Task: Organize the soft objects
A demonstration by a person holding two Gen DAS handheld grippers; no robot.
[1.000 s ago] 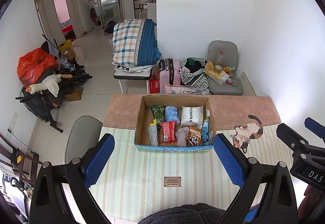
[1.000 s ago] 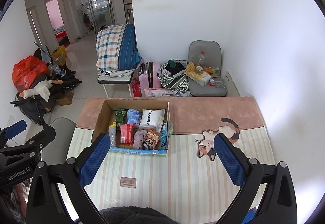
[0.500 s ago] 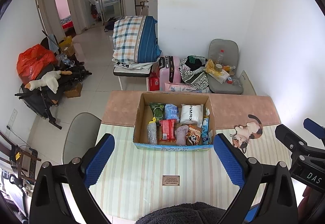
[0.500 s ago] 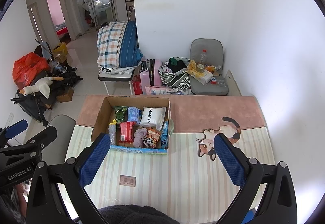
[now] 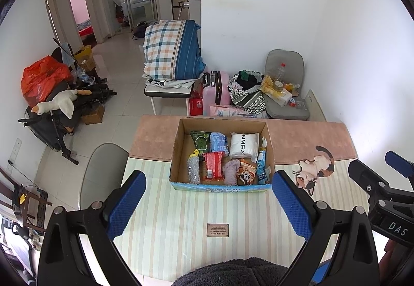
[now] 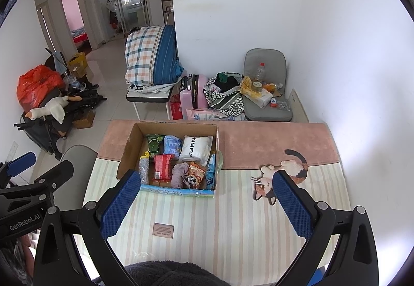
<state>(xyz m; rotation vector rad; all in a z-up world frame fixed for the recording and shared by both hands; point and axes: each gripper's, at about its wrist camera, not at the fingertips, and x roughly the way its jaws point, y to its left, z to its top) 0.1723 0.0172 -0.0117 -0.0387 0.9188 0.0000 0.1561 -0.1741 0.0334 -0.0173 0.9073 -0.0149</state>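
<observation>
- Soft packets and a purple cloth bundle (image 5: 231,174) are seen packed in the cardboard box (image 5: 178,154) on the striped tabletop (image 5: 181,221).
- Box is placed straight ahead of the left hand-held gripper (image 5: 209,204), forward-left of the right hand-held gripper (image 6: 204,204); left is judged nearer.
- Both are held spread wide, nothing grasped.

A dark fuzzy fabric (image 5: 243,270) is cut off by the bottom edge in both views, so its shape cannot be told. The small brown label (image 5: 217,230) on the bench carries print too small to read. The box's near wall (image 6: 178,191) hides the lower ends of the packets inside.
</observation>
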